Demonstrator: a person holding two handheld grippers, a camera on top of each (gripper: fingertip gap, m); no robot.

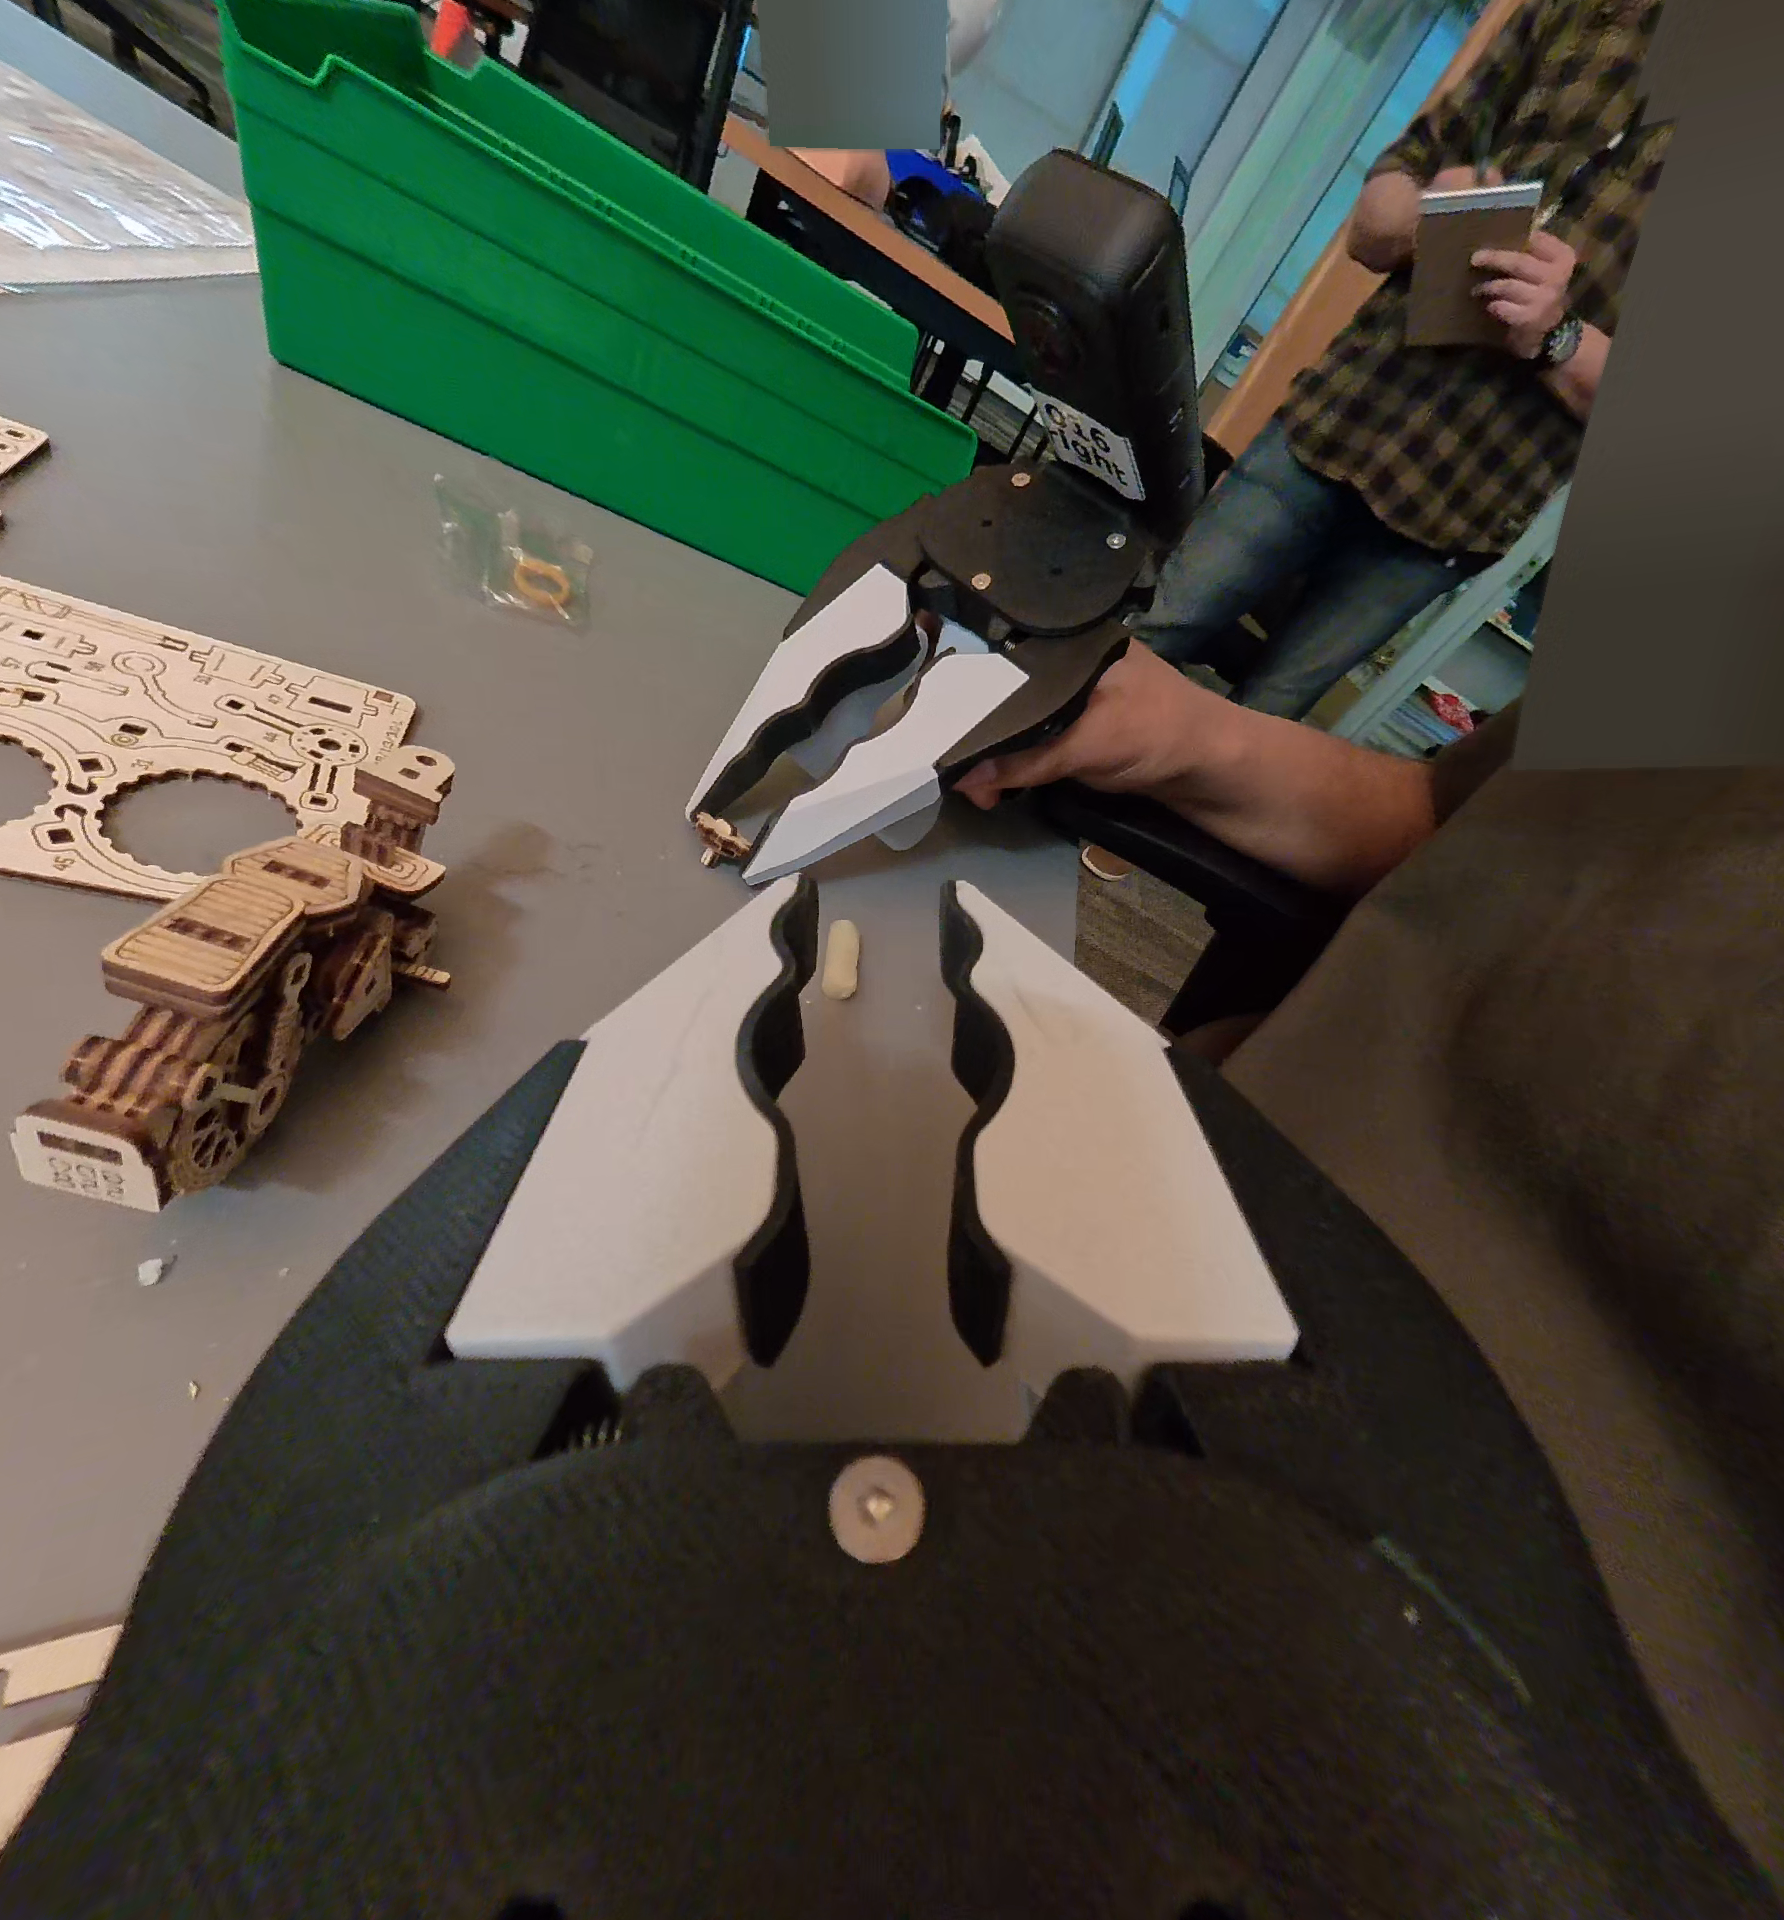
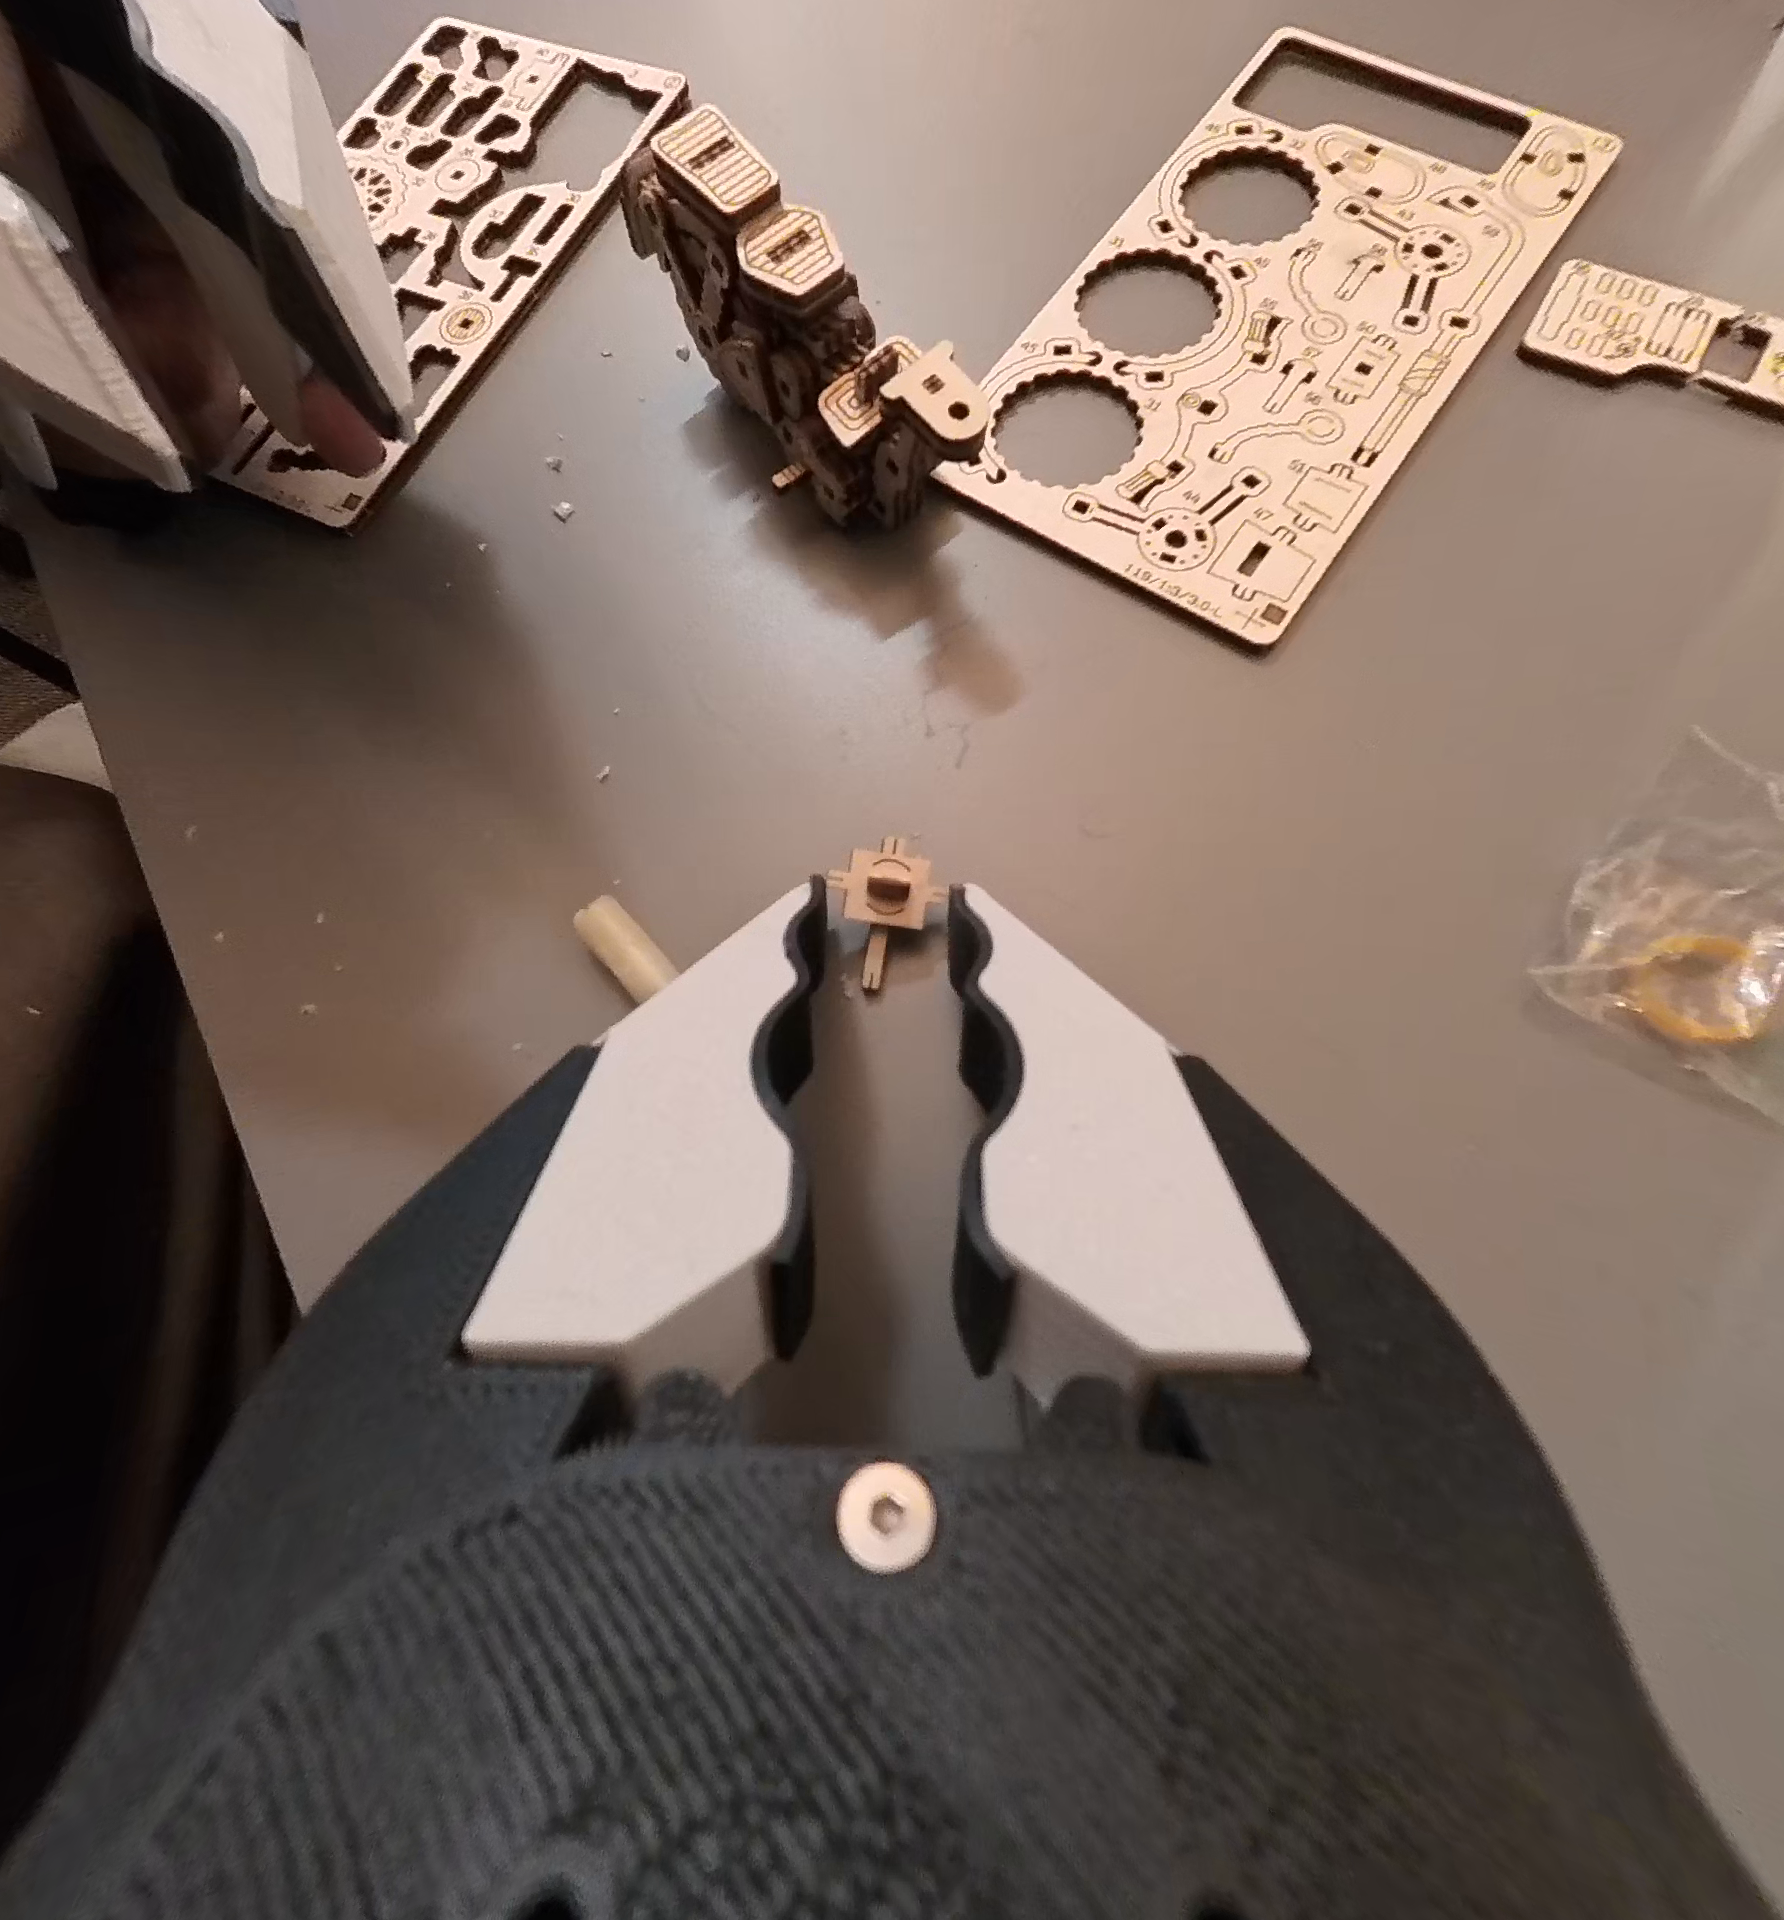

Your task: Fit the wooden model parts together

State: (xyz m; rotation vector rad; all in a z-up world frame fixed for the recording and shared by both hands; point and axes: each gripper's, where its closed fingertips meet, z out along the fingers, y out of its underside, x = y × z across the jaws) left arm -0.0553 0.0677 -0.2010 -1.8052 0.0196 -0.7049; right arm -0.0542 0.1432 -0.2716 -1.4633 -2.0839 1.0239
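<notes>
A tiny, fragile cross-shaped wooden part point(image 2: 886, 902) is framed on the grey surface point(image 2: 555, 675) between the right claw's point(image 2: 886, 896) parted tips, best pinched across its flat edges, while the left claw point(image 1: 875, 896) is held released.

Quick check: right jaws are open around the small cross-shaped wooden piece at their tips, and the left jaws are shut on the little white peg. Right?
Not quite: the left gripper is open and holds nothing. The left wrist view shows the white peg lying loose on the grey table in the gap between its open jaws. The rest stands: the right gripper is open, with the cross-shaped wooden piece at its tips.
</notes>
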